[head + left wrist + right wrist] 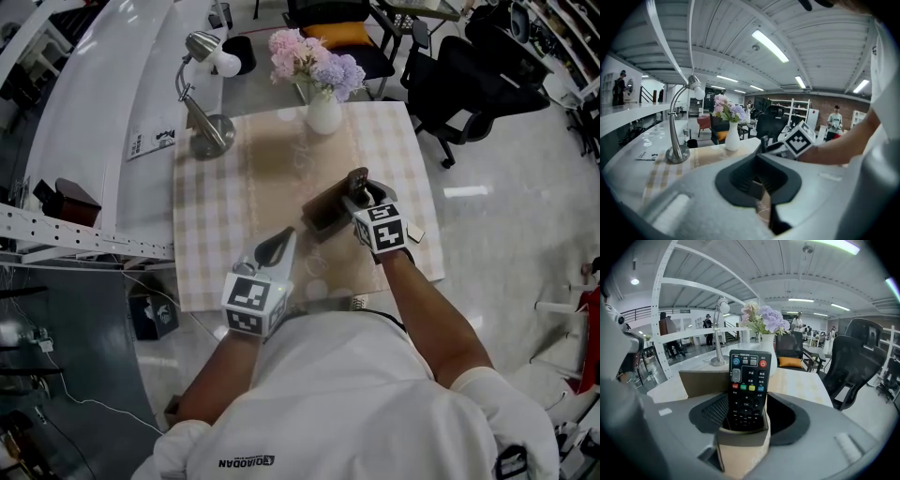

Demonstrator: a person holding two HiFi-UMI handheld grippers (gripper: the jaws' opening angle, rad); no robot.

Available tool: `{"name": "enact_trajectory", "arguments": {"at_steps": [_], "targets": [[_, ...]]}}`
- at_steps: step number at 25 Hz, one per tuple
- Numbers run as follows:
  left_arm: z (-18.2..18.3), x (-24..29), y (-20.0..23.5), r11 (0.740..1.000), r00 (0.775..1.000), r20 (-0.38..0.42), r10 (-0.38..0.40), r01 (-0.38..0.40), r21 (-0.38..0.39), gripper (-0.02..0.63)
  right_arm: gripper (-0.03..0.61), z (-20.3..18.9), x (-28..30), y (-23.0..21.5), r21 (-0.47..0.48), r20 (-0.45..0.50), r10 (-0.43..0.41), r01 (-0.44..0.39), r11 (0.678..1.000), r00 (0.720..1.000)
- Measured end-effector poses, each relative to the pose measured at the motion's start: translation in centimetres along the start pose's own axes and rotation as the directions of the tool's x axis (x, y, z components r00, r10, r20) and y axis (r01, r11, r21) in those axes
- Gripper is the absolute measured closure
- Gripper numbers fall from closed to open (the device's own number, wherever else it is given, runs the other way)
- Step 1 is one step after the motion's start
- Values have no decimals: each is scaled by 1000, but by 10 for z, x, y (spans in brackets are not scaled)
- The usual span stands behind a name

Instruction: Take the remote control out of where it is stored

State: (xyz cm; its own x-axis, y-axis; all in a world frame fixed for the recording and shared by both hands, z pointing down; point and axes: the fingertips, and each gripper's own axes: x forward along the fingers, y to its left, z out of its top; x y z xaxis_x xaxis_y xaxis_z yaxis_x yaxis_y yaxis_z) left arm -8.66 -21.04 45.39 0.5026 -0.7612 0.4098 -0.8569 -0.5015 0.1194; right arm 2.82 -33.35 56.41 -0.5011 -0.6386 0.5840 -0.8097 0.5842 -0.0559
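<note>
A black remote control (747,389) stands upright in the small front pocket of a brown cardboard holder (326,216) on the checked tablecloth (211,234). In the head view only the remote's top (358,178) shows. My right gripper (362,201) reaches the holder from the right. Its jaws stand wide on either side of the remote and its pocket (743,446), with gaps at both sides, so it is open. My left gripper (281,242) hovers over the cloth left of the holder, its jaws together and empty.
A silver desk lamp (208,131) stands at the table's back left. A white vase of pink and purple flowers (323,111) is right behind the holder. Black office chairs (469,70) stand beyond the table's right side. A white counter (103,103) runs along the left.
</note>
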Motion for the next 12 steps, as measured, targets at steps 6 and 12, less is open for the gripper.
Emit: {"name": "enact_trajectory", "arguments": {"at_steps": [6, 12], "targets": [[0, -2, 3, 1000, 1000, 7, 4, -4, -3, 611, 330, 1, 0, 1, 0, 3, -6, 6, 1000, 1000], [0, -3, 2, 1000, 1000, 10, 1, -1, -4, 611, 331, 11, -10, 4, 16, 57, 7, -8, 1000, 998]]}}
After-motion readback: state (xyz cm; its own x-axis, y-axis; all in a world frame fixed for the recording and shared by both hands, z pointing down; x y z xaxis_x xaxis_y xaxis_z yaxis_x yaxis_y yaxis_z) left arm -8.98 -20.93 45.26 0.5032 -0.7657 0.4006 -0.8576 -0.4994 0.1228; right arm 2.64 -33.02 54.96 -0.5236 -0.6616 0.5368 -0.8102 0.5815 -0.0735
